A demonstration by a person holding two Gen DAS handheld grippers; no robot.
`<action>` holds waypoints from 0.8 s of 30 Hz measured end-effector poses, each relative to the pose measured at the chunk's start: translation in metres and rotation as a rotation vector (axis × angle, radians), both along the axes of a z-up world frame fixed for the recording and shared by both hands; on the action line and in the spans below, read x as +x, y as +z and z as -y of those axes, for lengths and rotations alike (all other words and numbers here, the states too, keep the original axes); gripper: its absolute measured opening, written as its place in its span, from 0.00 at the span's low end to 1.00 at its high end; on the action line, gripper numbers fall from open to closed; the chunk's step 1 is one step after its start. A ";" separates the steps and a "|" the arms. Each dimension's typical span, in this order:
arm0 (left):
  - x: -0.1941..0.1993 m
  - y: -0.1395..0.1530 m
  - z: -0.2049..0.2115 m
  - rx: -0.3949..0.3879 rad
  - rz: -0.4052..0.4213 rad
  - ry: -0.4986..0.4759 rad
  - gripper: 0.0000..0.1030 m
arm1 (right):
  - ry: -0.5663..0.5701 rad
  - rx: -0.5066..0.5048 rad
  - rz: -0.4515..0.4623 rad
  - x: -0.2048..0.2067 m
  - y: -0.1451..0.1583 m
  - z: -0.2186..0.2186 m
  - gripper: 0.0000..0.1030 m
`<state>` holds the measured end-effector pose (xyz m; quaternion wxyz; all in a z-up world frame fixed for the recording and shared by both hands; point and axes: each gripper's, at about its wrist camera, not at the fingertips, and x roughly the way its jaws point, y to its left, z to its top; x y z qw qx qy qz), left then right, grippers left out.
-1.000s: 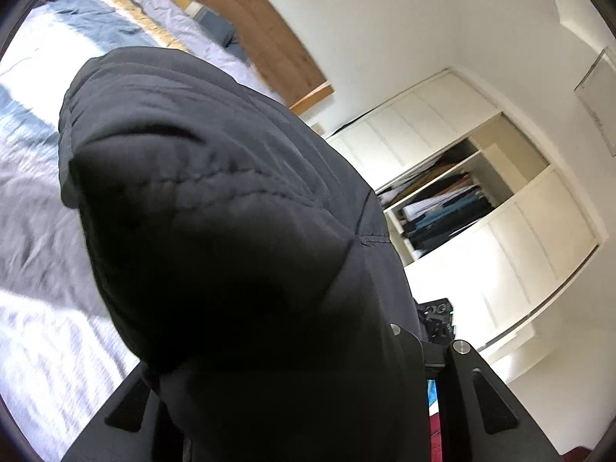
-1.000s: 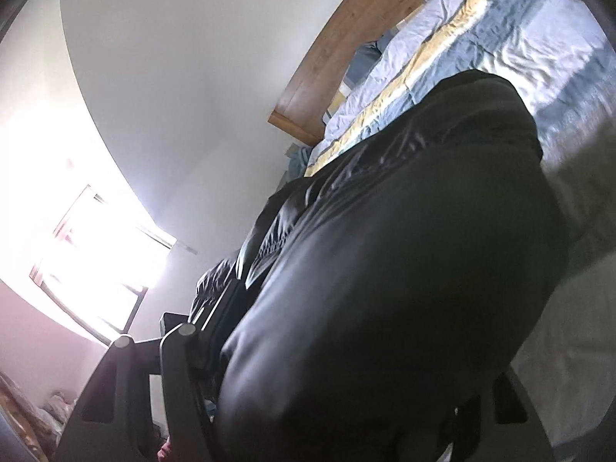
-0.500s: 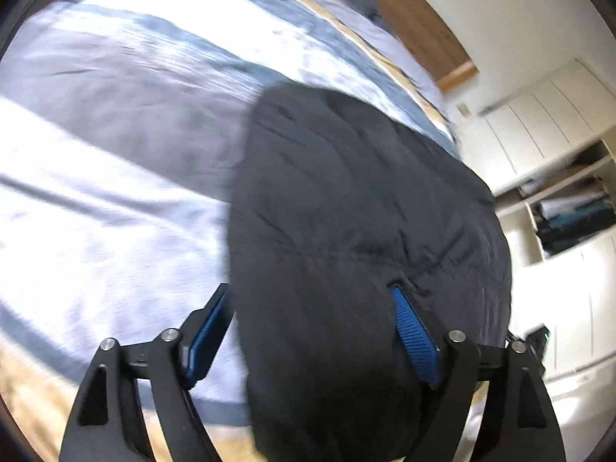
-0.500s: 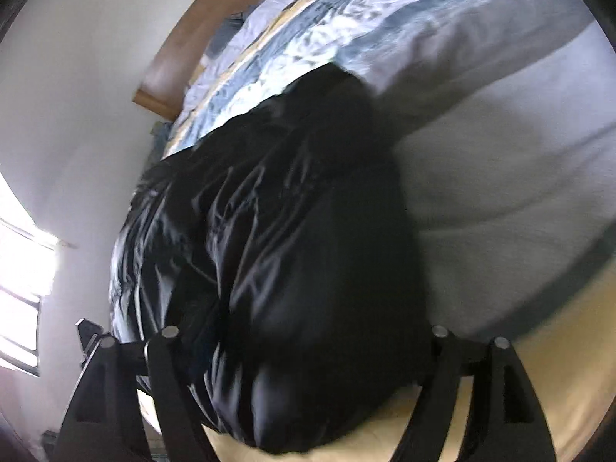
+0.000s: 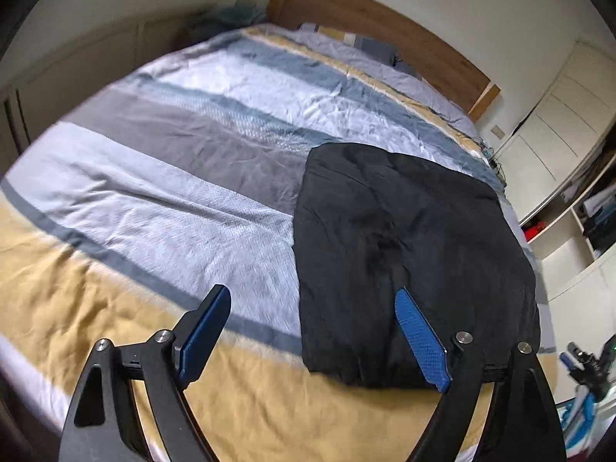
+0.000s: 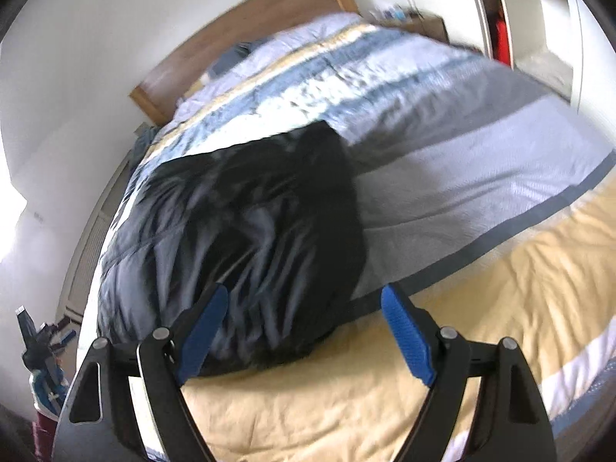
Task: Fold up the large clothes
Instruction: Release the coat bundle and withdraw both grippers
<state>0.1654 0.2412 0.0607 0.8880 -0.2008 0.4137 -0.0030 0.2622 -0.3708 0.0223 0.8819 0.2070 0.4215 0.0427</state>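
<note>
light: soft, even daylight, fairly bright
glare: blown-out white patch at the left edge of the right wrist view
blur: right wrist view smeared across the black jacket (image 6: 238, 238); left wrist view sharper
distortion: fisheye bending, dark vignette in the corners

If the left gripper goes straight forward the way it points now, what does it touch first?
Probably the bedspread just beside the folded black jacket. The open left gripper straddles the jacket's left edge, so depth is uncertain.

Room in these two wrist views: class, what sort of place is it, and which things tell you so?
Most likely a home bedroom: a large bed with a striped duvet, a wooden headboard, and built-in wardrobe doors. A folded black garment lies on the bed.
</note>
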 end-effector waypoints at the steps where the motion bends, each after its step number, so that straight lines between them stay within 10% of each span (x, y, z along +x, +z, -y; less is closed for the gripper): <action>1: -0.008 0.001 0.008 0.016 0.012 -0.005 0.86 | 0.009 -0.024 0.008 -0.012 0.006 -0.007 0.79; 24: -0.154 0.021 0.132 0.359 0.211 0.023 1.00 | -0.017 -0.411 0.271 -0.193 0.055 -0.144 0.80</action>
